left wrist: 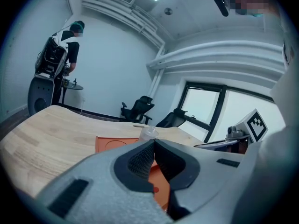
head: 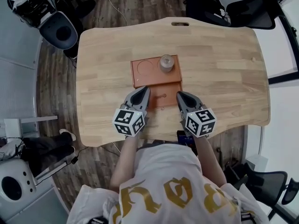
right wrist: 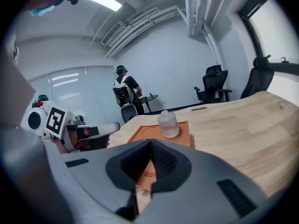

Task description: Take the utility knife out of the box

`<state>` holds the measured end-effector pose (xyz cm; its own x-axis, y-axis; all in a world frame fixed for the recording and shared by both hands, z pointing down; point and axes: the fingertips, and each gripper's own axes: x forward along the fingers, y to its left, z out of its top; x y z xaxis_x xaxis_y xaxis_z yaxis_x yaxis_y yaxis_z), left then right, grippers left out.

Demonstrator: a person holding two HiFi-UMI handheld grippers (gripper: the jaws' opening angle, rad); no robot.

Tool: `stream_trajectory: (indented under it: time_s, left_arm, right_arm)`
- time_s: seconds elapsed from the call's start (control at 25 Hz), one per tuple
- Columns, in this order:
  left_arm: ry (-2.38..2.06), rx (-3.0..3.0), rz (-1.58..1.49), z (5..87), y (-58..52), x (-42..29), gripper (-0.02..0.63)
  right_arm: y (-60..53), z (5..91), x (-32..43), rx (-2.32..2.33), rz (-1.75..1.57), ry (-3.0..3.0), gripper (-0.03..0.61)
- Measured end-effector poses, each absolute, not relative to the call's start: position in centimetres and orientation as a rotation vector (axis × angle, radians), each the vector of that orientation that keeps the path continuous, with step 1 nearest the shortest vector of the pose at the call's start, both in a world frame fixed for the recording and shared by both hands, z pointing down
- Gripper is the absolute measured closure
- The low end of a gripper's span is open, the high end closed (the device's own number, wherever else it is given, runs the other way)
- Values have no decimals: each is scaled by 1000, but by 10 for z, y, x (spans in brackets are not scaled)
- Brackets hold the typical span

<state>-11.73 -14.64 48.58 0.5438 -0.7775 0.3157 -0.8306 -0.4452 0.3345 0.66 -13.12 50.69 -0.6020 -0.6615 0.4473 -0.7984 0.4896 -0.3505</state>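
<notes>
An orange box lies at the middle of the table, its near part (head: 163, 94) a flat orange face with a small mark. Its far part (head: 149, 69) has a round recess, and a small clear jar (head: 167, 63) stands beside that. No utility knife shows in any view. My left gripper (head: 146, 89) hovers over the box's near left corner, jaws shut and empty. My right gripper (head: 179, 95) sits at the near right corner, also shut and empty. In the left gripper view the box (left wrist: 110, 143) and jar (left wrist: 148, 133) lie just past the shut jaws. The right gripper view shows the box (right wrist: 182, 129) and jar (right wrist: 168, 124) ahead.
The wooden table (head: 219, 73) has a handle slot (head: 180, 24) at its far edge. Office chairs (head: 250, 10) stand beyond it, and a robot base (head: 58, 29) at the far left. A person (right wrist: 125, 85) stands far off with their back turned.
</notes>
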Motion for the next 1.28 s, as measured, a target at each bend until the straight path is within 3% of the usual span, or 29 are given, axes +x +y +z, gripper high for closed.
stream_trajectory:
  time_s: [1.28]
  left_arm:
    - [-1051, 2260, 606, 588, -148, -87, 603]
  right_arm:
    - [-140, 558, 25, 1264, 930, -2392, 566]
